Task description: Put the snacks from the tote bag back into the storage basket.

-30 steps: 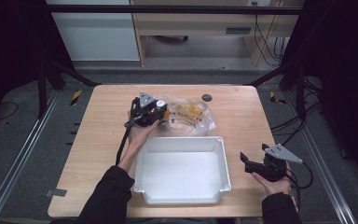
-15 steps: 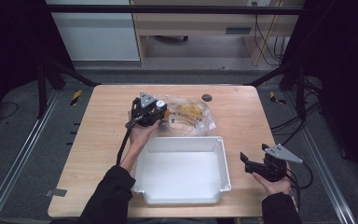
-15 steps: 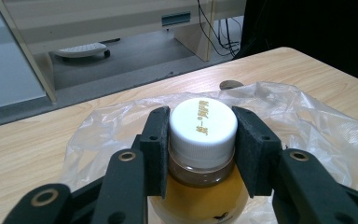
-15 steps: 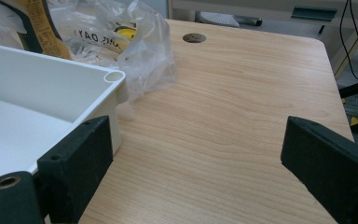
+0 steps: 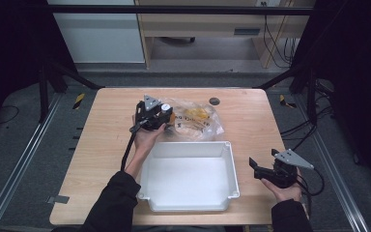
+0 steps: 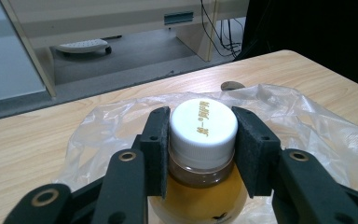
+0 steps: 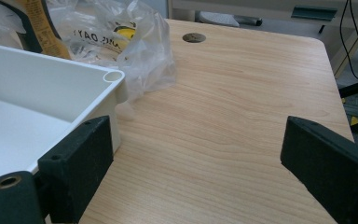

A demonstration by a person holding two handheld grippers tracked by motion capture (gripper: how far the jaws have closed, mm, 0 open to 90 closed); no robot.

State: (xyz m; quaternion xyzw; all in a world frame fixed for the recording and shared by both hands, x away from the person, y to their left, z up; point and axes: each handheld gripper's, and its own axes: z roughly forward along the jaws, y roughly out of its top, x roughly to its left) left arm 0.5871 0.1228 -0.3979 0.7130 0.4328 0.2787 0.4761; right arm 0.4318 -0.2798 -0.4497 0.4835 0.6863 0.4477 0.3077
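Note:
My left gripper (image 6: pixel 200 149) is shut on a bottle (image 6: pixel 203 140) with a white cap and amber liquid, its pads (image 6: pixel 157 144) pressed to the cap's sides. In the high view that left gripper (image 5: pixel 166 114) is at the left edge of a clear plastic bag (image 5: pixel 198 121) with yellow contents. The bag (image 6: pixel 307 126) spreads out under and behind the bottle. A white bin (image 5: pixel 188 176) stands empty at the table's front. My right gripper (image 5: pixel 257 166) is held open just right of the bin, near the front right; its jaws stand wide apart with bare wood between them (image 7: pixel 196 158).
A round dark grommet (image 5: pixel 214 101) is set in the table's far side, beyond the bag. The bin's rim corner (image 7: pixel 114 77) is close to the right gripper's left jaw. Bare wood lies at the table's left and right. Black frame legs and cables flank the table.

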